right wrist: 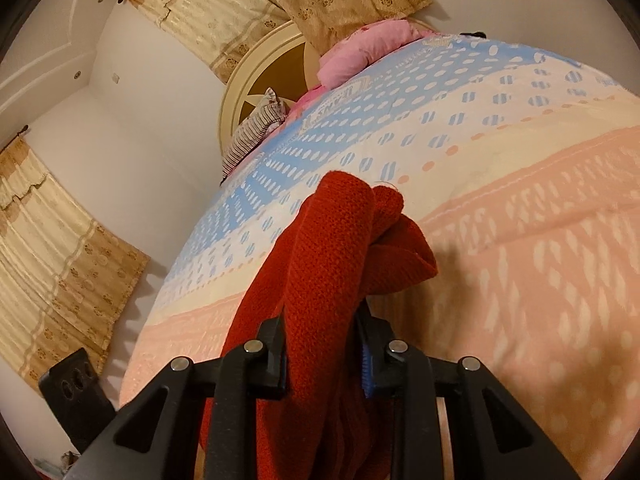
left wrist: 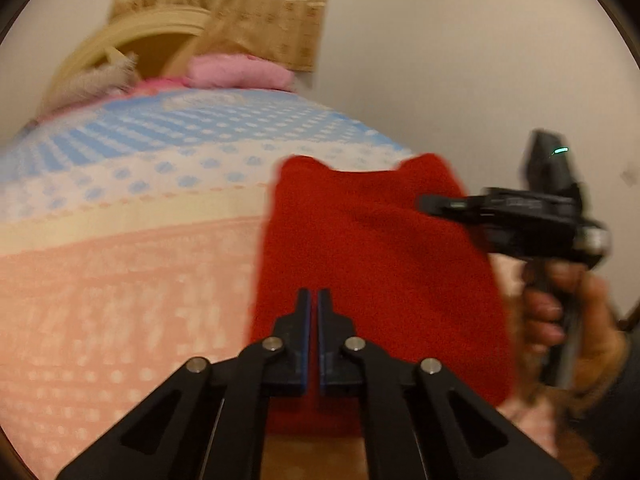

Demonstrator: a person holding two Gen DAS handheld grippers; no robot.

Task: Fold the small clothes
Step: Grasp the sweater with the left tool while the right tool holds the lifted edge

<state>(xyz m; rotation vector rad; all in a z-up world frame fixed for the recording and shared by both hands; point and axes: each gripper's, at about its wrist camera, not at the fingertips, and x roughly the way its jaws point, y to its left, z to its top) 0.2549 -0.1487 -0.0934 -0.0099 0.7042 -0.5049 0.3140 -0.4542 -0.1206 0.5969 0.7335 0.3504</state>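
Right wrist view: the right gripper (right wrist: 324,336) is clamping the red sweater (right wrist: 332,248) above the bed (right wrist: 540,220).
The left gripper (left wrist: 314,300) is hovering nearly closed, holding nothing.

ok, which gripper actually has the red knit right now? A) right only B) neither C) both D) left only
A: in the right wrist view the right gripper is clamped on a bunched fold of the red knit, while the left gripper has its fingers together with no cloth seen between them.
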